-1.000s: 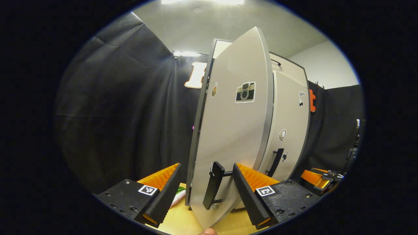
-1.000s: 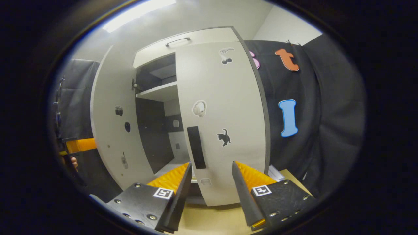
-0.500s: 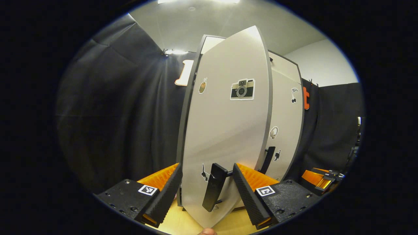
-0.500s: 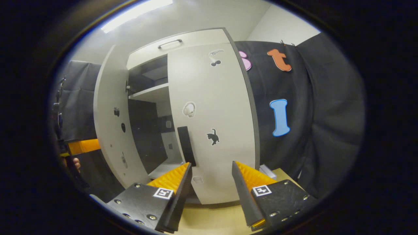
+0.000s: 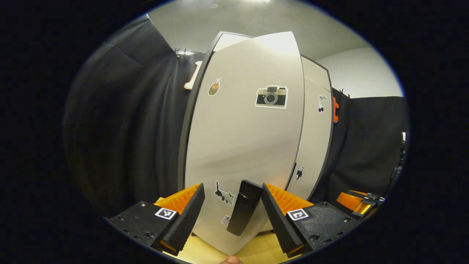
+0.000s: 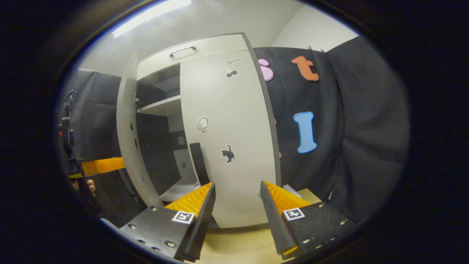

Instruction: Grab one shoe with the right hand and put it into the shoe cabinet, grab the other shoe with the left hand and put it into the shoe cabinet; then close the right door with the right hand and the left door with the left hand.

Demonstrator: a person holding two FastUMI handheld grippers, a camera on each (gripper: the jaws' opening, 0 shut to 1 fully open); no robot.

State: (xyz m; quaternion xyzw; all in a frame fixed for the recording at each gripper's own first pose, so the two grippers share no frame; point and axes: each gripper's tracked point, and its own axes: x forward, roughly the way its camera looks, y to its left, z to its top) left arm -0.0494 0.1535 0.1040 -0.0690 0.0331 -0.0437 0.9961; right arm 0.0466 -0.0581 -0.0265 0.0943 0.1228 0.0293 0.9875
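Left tool [image 5: 231,209] at left door [image 5: 242,139]

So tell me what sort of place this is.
Likely a staged recording booth, not a home: black cloth hangs as walls around a pale cabinet, its doors dotted with stickers. It stands on a wooden surface under ceiling lights.

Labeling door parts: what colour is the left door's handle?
Black, a vertical bar handle on the pale grey left door; clearest in the left gripper view.
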